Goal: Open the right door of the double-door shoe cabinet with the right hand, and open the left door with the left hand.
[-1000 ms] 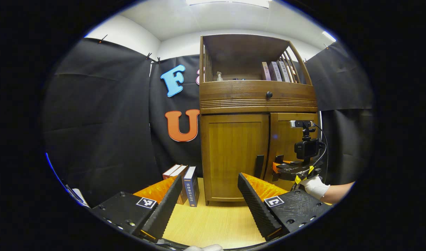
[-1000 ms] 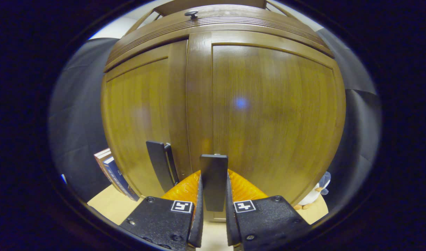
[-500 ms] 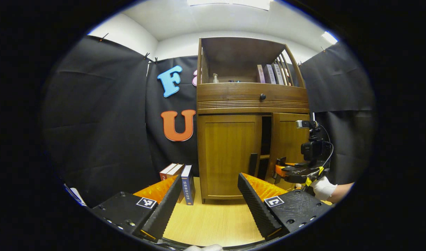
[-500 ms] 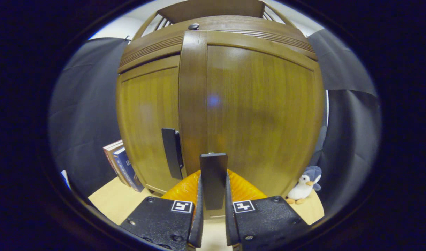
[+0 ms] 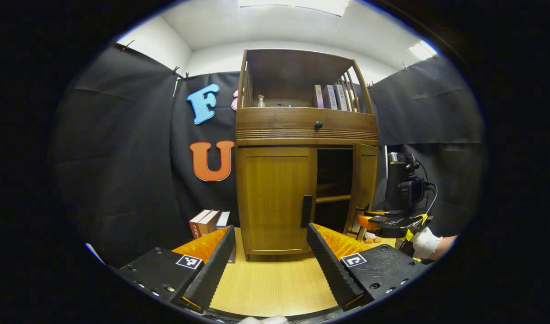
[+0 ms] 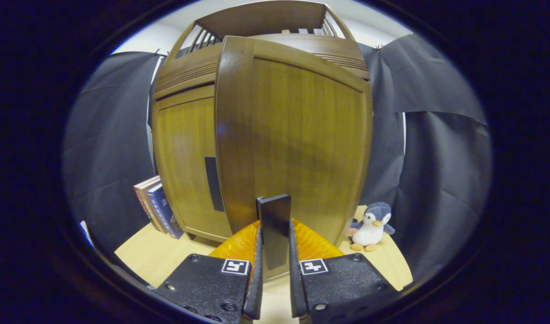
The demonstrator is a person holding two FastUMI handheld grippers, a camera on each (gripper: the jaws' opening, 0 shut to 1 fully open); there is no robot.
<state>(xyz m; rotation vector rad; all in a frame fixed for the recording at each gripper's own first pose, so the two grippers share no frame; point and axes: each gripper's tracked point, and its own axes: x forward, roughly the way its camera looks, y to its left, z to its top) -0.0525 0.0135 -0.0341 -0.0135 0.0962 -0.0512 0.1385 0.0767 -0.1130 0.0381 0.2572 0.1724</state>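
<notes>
Left gripper (image 5: 270, 258): nearest in the left gripper view, jaws wide apart, holding nothing, over the front edge of the wooden floor (image 5: 275, 288), well short of the shoe cabinet (image 5: 302, 135).

Right gripper (image 6: 273, 270): jaws clamped together on the right door's handle (image 6: 274, 229), a dark upright bar. In the left gripper view it shows at the right, held by a gloved hand (image 5: 426, 240), at the door's lower free edge.

Right door (image 6: 297, 139): swung outward from the cabinet front, hinged on the cabinet's right side; the dark interior (image 5: 333, 180) with one shelf board shows behind it.

Left door (image 5: 275, 198): flat against the cabinet front, its dark handle (image 5: 306, 210) at the inner edge, untouched.

Books (image 5: 207, 222): standing on the floor just beside the cabinet's left side.

Toy penguin (image 6: 369, 225): on the floor near the cabinet's right side.

Upper shelf (image 5: 297, 85): open, carrying a small bottle and upright books.
</notes>
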